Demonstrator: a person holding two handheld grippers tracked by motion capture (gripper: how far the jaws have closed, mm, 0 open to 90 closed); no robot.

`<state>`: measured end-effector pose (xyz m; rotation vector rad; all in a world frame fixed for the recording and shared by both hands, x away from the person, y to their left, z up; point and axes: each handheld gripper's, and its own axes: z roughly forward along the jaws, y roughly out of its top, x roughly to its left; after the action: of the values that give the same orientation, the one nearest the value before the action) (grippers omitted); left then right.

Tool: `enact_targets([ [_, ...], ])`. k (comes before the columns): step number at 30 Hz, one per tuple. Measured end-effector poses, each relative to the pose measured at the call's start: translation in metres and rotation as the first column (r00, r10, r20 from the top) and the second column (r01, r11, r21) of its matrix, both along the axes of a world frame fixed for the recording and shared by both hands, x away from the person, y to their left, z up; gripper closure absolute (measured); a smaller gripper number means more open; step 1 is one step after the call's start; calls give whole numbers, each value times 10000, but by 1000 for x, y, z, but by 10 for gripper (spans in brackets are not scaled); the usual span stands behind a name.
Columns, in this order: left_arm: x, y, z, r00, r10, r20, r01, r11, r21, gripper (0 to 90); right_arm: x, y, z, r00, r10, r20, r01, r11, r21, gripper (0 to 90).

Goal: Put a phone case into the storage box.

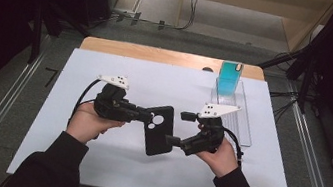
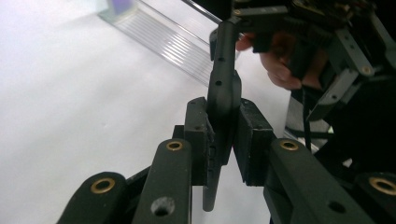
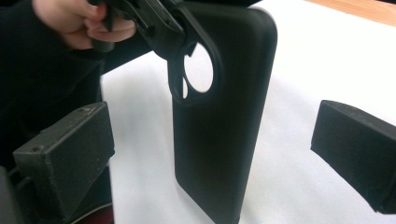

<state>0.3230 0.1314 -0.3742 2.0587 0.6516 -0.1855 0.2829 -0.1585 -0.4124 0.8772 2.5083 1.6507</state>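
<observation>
High view puts the black phone case (image 1: 159,129) at table centre, your left gripper (image 1: 143,115) clamping its 9 o'clock edge, right gripper (image 1: 178,127) spread wide around its 3 o'clock side, pads clear. Looks like a handover or regrip: next you'd probably close the right squarely on the case before the left lets go.

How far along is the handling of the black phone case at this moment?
Done: the black phone case is off the table, gripped near its camera cutout by the left gripper. In hand: the right gripper stands open around it, pads apart. Left, probably: placing it, perhaps in the clear stand beside the teal case.
</observation>
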Motion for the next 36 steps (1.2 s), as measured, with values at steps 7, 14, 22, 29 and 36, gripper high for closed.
enact_targets([
  [7, -3, -6, 1, 9927, 1205, 30, -1205, 9915, 489, 773, -4, 14, 0, 9924, -1229, 89, 1232, 9898, -721, 0],
  [14, -6, -14, 2, 9815, 1913, -48, -1904, 9788, 758, 773, -5, 27, -3, 9755, -2198, 103, 2200, 9732, -668, 0],
  [22, -10, -23, 1, 9726, 2301, -340, -2274, 9714, 687, 773, -5, 40, -8, 9560, -2931, 157, 2934, 9525, -811, 0],
  [29, -13, -27, 1, 9700, 2381, -494, -2355, 9704, 534, 773, -6, 49, -11, 9478, -3183, 211, 3186, 9414, -1110, 26],
  [36, -16, -33, 0, 9671, 2446, -706, -2412, 9690, 536, 772, -4, 51, -13, 9391, -3427, 276, 3432, 9300, -1316, 41],
])
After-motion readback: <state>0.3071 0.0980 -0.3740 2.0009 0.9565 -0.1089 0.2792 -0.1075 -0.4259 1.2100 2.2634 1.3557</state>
